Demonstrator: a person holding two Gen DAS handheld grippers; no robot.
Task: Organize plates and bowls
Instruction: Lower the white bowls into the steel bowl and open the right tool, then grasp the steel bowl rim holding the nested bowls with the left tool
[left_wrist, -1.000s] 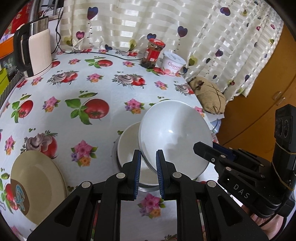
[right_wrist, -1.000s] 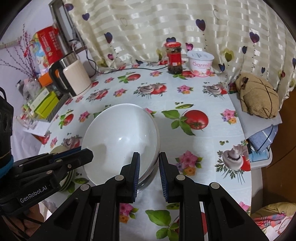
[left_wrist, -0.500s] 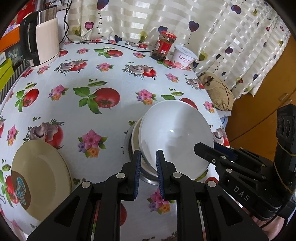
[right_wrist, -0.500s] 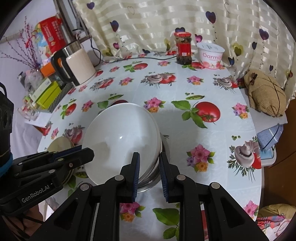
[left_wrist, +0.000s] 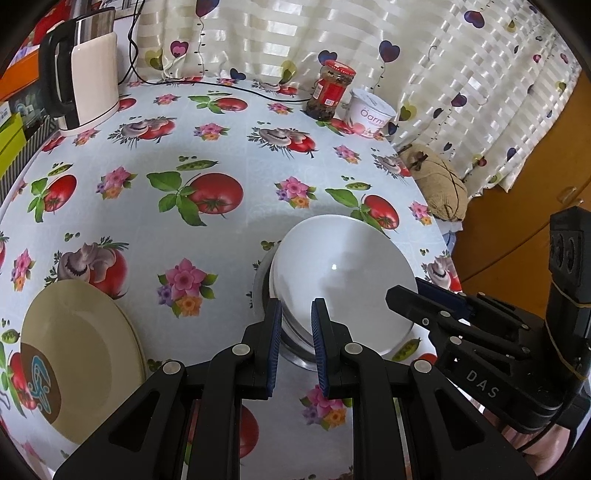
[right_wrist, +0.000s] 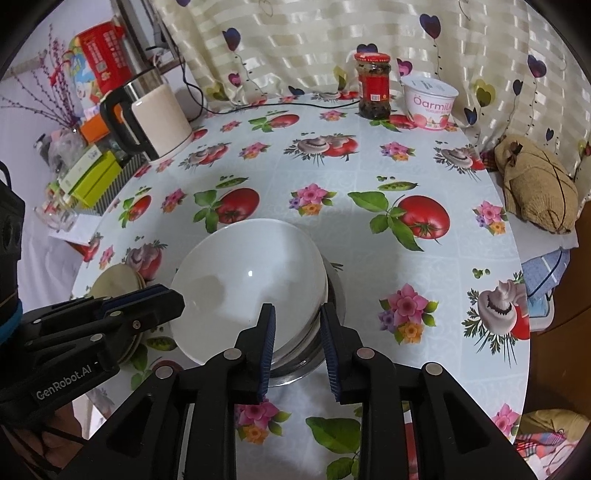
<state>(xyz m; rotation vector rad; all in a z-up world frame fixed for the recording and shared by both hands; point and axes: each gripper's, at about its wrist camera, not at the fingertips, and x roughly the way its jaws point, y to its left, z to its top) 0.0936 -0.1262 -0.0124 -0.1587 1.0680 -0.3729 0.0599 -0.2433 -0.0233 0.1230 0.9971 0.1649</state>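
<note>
Over stacked bowls (right_wrist: 251, 280), right tool (right_wrist: 297, 332) opening.

You can read "Oarmil" on the white yogurt tub (right_wrist: 430, 105) at the far edge of the table. The left gripper (right_wrist: 162, 301) carries the words "GenRobot.AI" on its body, and the right gripper (left_wrist: 406, 295) carries "DAS".

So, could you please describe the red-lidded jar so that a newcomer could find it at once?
Start at the round table's floral tablecloth and look to its far edge, against the heart-patterned curtain. The red-lidded jar stands there beside a white yogurt tub; only the jar is glass, dark-filled, with a red label.
</note>
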